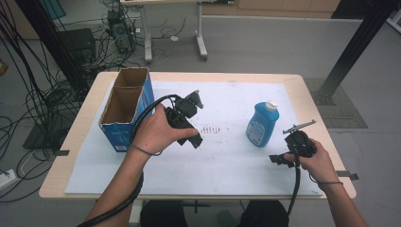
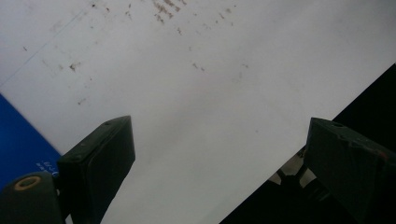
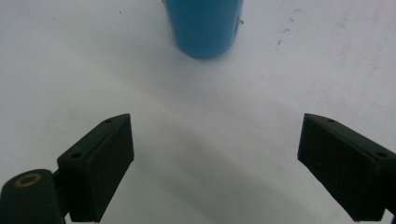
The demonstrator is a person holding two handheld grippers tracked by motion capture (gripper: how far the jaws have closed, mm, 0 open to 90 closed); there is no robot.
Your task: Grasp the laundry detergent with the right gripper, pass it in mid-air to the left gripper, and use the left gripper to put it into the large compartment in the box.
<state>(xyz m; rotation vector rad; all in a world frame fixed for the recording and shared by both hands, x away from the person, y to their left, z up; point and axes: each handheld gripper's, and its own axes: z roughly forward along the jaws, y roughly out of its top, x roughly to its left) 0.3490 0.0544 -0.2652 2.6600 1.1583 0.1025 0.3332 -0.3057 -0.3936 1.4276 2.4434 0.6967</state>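
A blue bottle (image 1: 262, 125) with a white cap stands upright on the white sheet (image 1: 227, 161) at the right. Its lower end shows ahead in the right gripper view (image 3: 204, 25). My right gripper (image 1: 280, 160) hangs low near the table's front right, just in front of the bottle; its jaws (image 3: 215, 163) stand open with nothing between them. My left gripper (image 1: 195, 140) is held over the sheet beside the blue cardboard box (image 1: 126, 108). Its jaws (image 2: 219, 163) are wide apart over bare sheet, with the box's blue side (image 2: 18, 144) at the left edge.
The open box stands at the table's left, with its mouth upward. Brown smudges (image 1: 213, 128) mark the sheet between my hands. The wooden table edge (image 1: 302, 90) frames the sheet. Cables, a black frame post (image 1: 352, 47) and another table's legs stand beyond.
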